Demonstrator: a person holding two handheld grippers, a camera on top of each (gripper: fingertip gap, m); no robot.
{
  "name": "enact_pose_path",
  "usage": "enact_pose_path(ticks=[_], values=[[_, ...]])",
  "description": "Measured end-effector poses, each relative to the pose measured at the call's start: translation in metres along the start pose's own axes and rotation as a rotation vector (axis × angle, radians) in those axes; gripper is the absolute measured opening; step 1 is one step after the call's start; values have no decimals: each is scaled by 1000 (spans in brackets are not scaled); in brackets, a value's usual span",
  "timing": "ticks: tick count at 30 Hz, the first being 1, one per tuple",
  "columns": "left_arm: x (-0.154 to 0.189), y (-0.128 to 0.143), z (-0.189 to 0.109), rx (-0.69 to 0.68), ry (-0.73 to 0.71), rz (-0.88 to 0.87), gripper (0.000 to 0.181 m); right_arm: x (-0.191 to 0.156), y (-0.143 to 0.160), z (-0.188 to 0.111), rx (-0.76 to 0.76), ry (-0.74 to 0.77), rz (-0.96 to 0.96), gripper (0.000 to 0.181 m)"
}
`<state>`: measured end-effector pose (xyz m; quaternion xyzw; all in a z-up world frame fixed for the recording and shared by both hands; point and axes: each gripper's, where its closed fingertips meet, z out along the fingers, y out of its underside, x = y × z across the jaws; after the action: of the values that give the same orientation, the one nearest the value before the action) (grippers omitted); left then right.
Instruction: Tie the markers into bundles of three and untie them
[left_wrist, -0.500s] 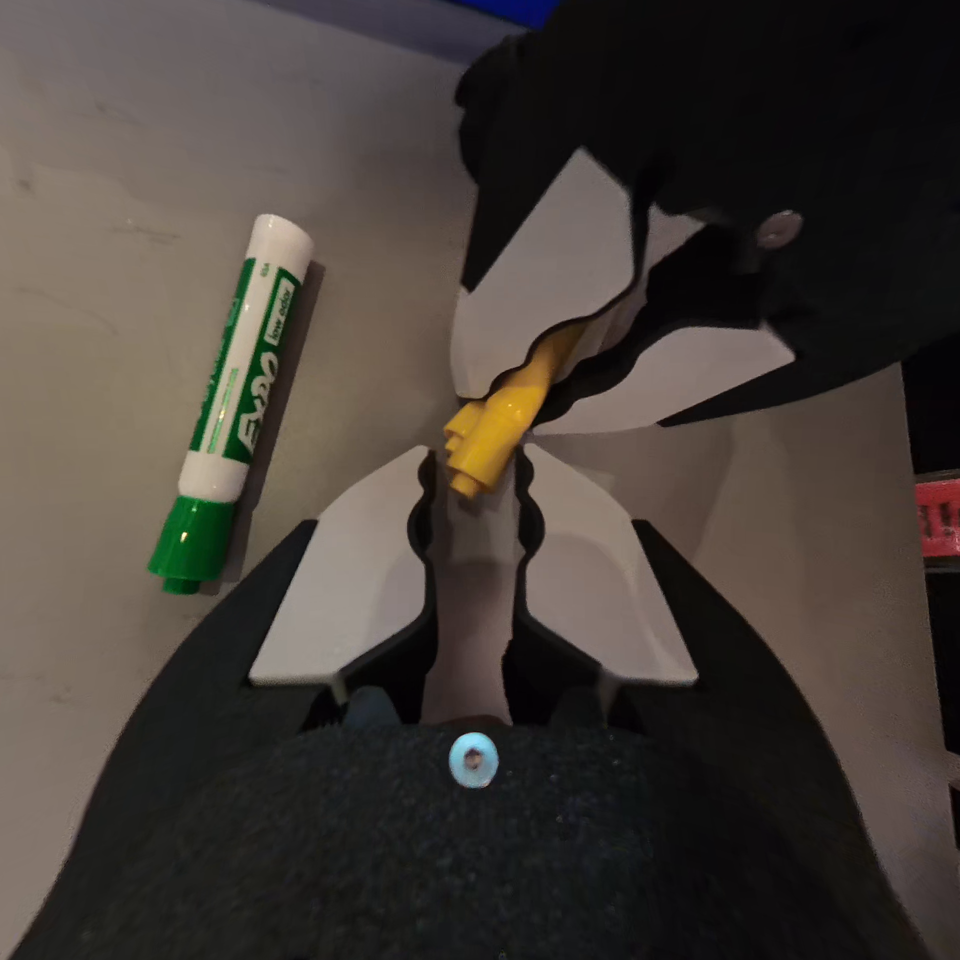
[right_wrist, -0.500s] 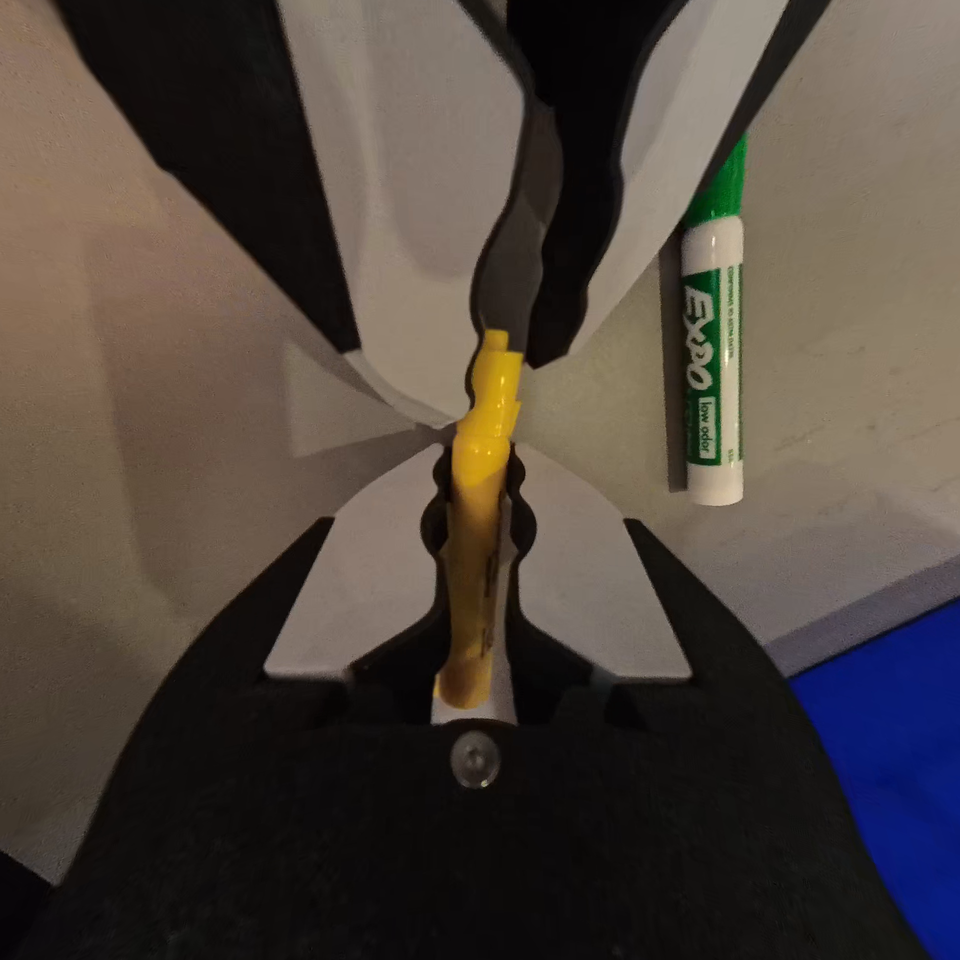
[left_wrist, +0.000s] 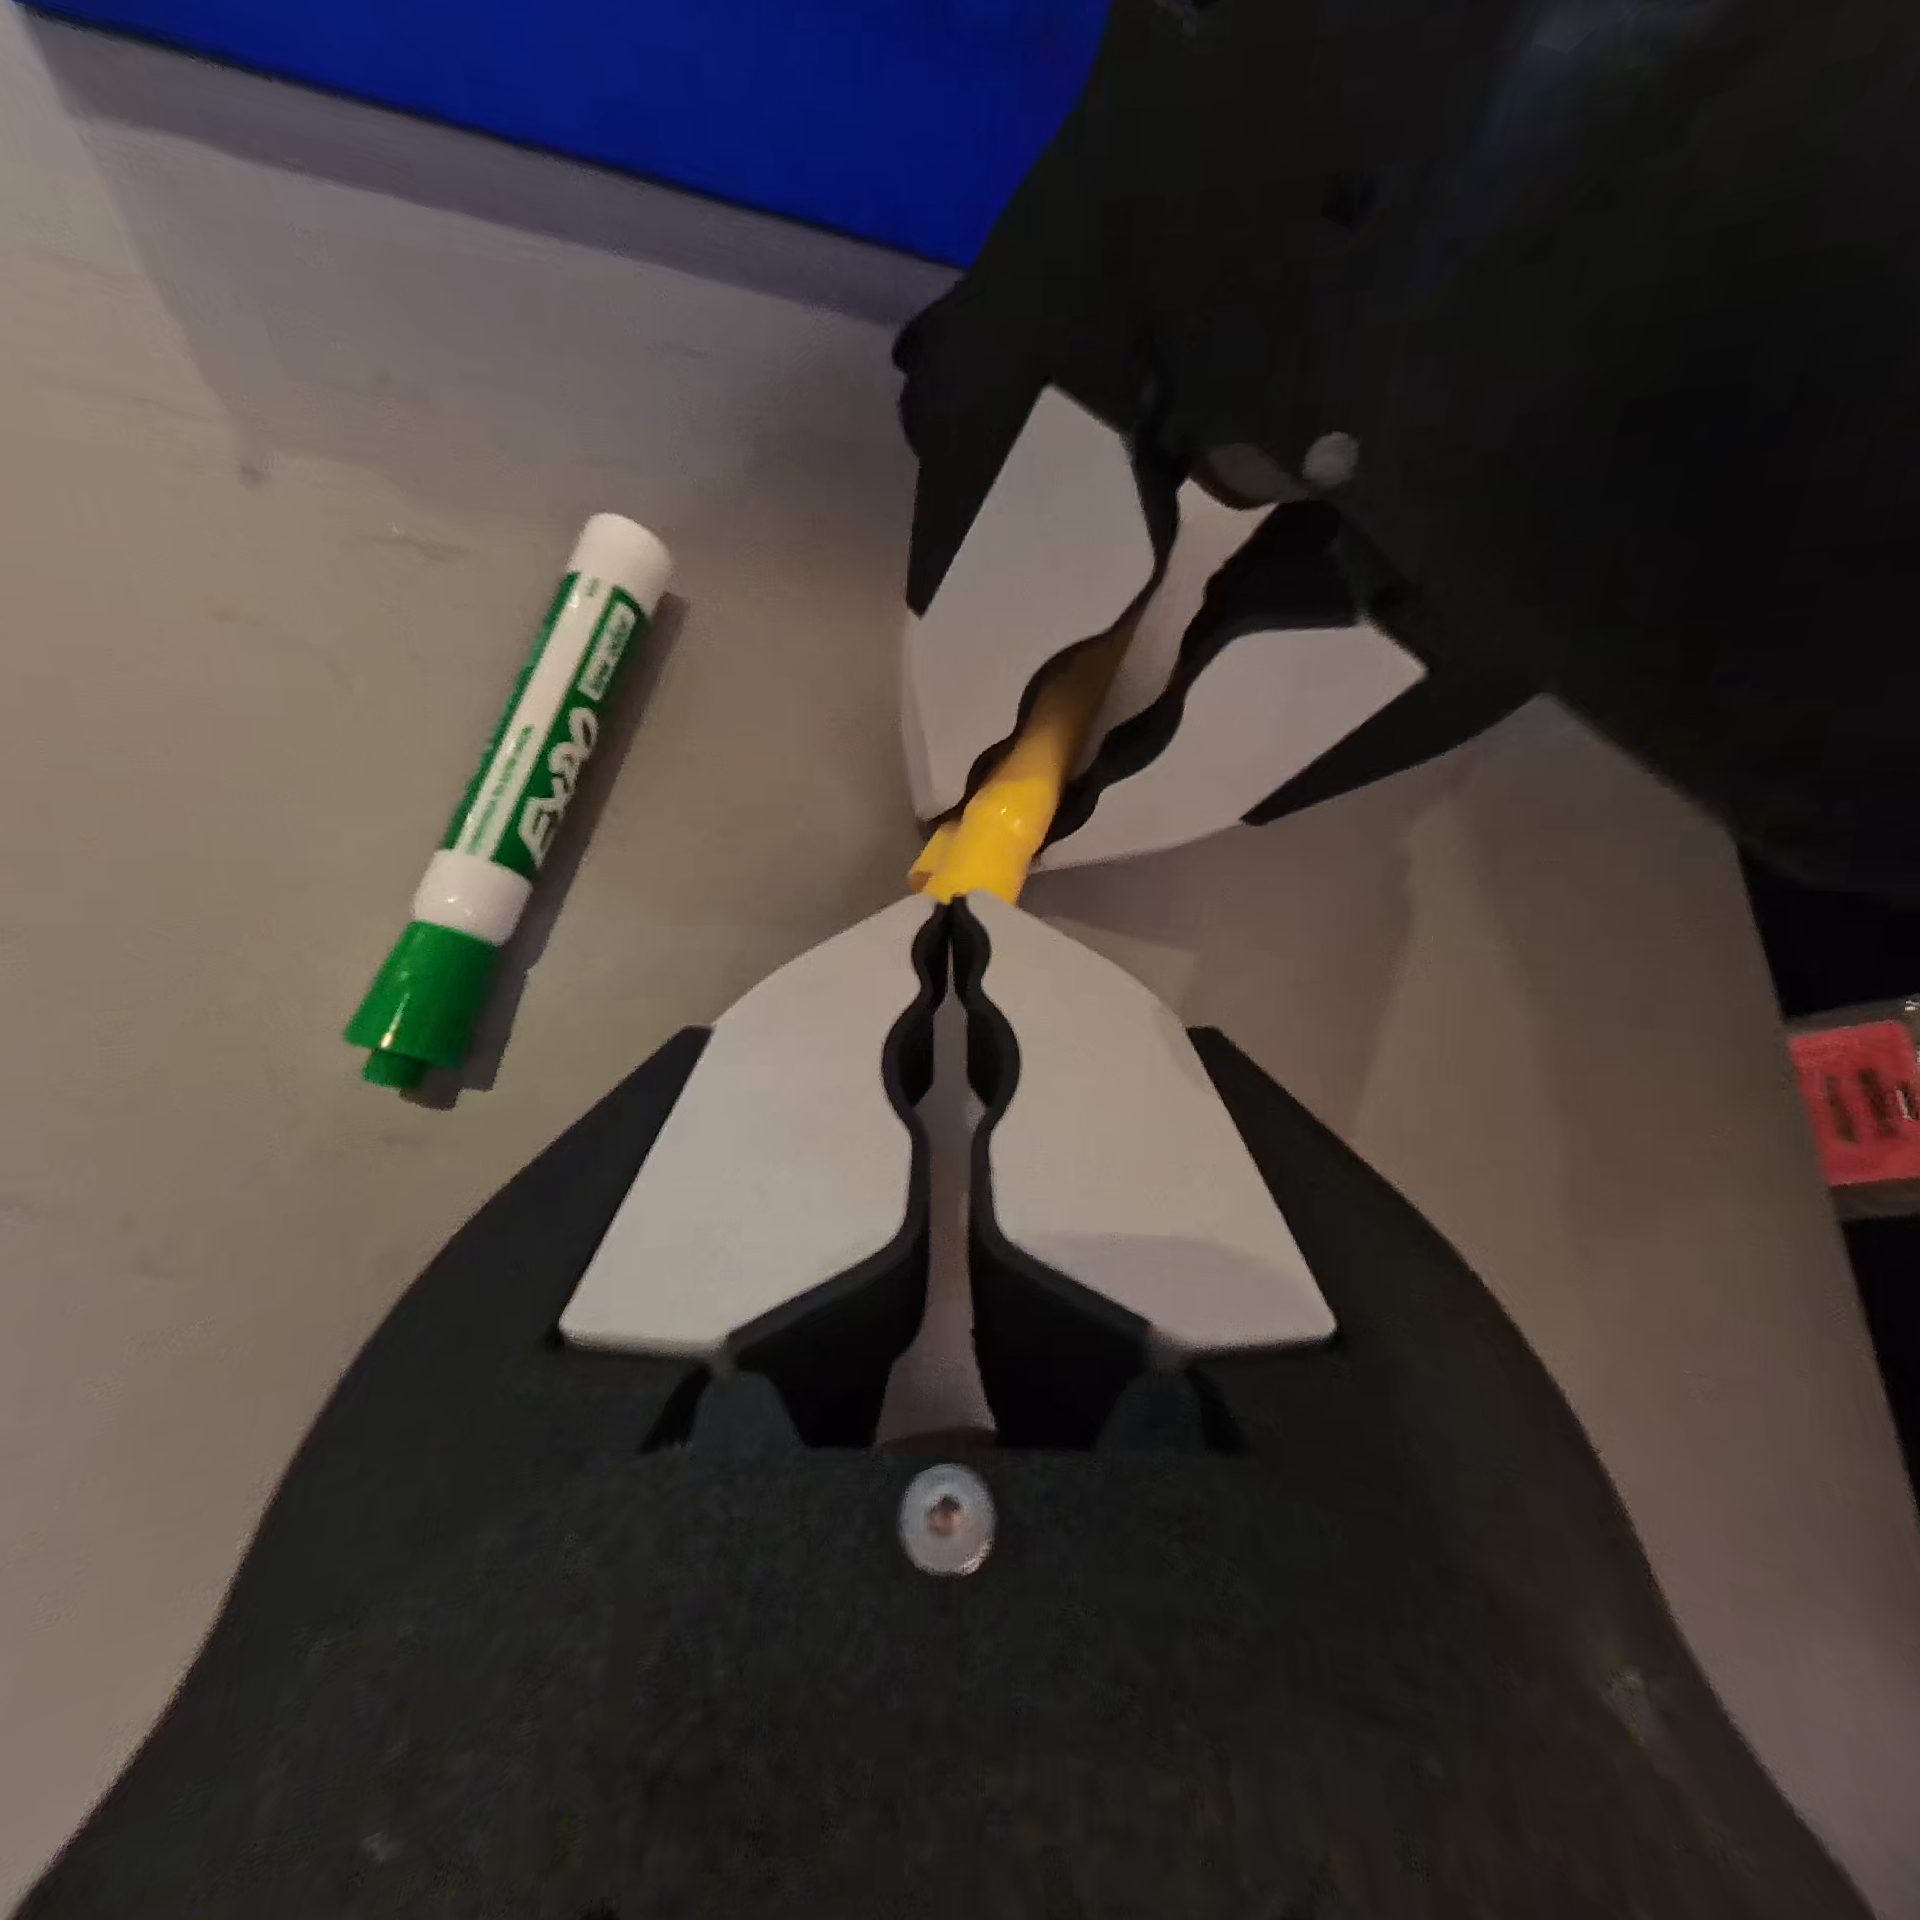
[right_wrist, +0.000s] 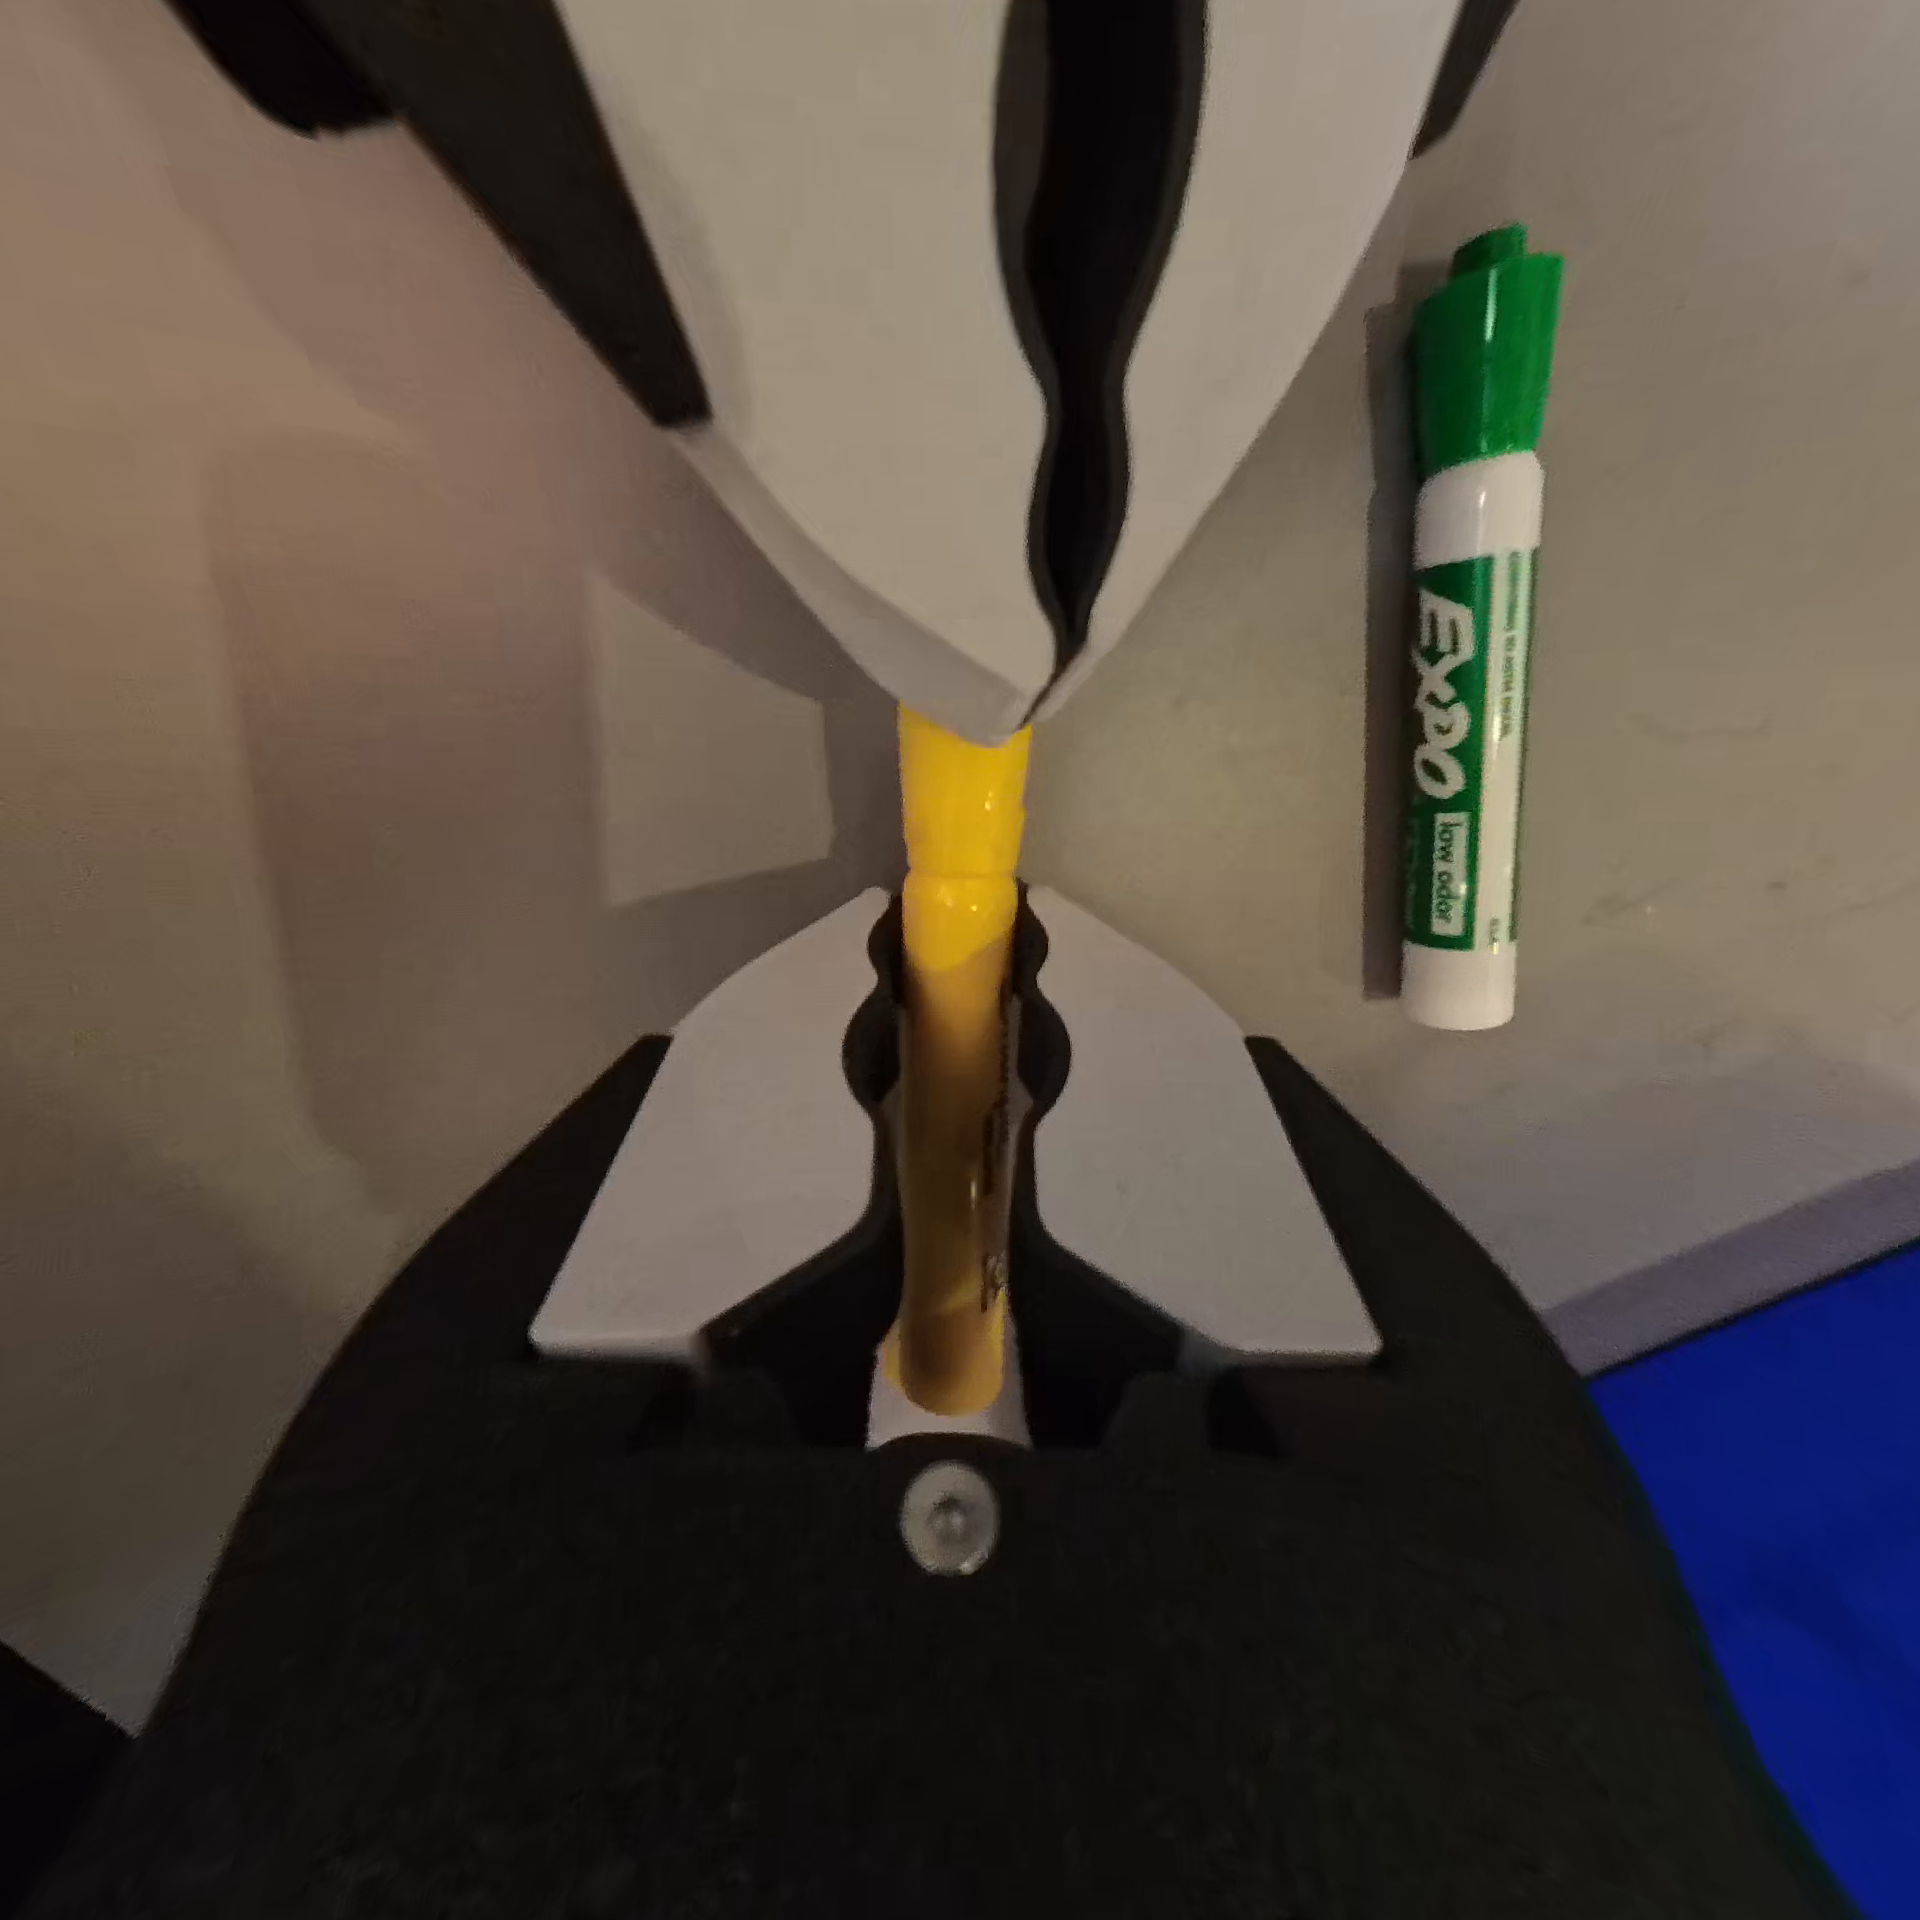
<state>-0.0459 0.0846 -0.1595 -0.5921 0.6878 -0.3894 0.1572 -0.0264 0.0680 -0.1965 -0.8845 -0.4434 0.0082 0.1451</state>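
Note:
A yellow marker (right_wrist: 956, 1091) lies lengthwise between the jaws of my right gripper (right_wrist: 961, 904), which is shut on it. Its front end (left_wrist: 987, 821) sticks out past the right fingertips. My left gripper (left_wrist: 951, 916) faces the right one tip to tip, and its jaws are together with nothing showing between them. In the right wrist view the left gripper (right_wrist: 1039, 707) covers the marker's very end, so I cannot see whether they touch. A green-capped white marker (left_wrist: 509, 800) lies loose on the grey table, also in the right wrist view (right_wrist: 1470, 644).
A blue surface (left_wrist: 623, 104) borders the table's far edge, and it shows in the right wrist view (right_wrist: 1766, 1455). A red object (left_wrist: 1860, 1112) sits at the right edge. The grey table (left_wrist: 208, 520) around the green marker is bare. Some 5 centimetres of space lies between my two pairs of fingers.
My left gripper's jaws were apart around the yellow marker's end and are now together. Both grippers have shifted a little against the table; the green marker has stayed put.

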Motion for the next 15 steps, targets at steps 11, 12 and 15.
enact_pose_path(ticks=[11,12,15], values=[[-3,5,0,-29,-24,-9,0,-5,2,-3,-4,-16,-11,18],[-2,4,2,-33,-13,-14,0,-4,5,-3,-26,-11,-13,18],[1,3,5,-34,-8,-15,0,-2,10,-3,-56,-15,-9,18]])
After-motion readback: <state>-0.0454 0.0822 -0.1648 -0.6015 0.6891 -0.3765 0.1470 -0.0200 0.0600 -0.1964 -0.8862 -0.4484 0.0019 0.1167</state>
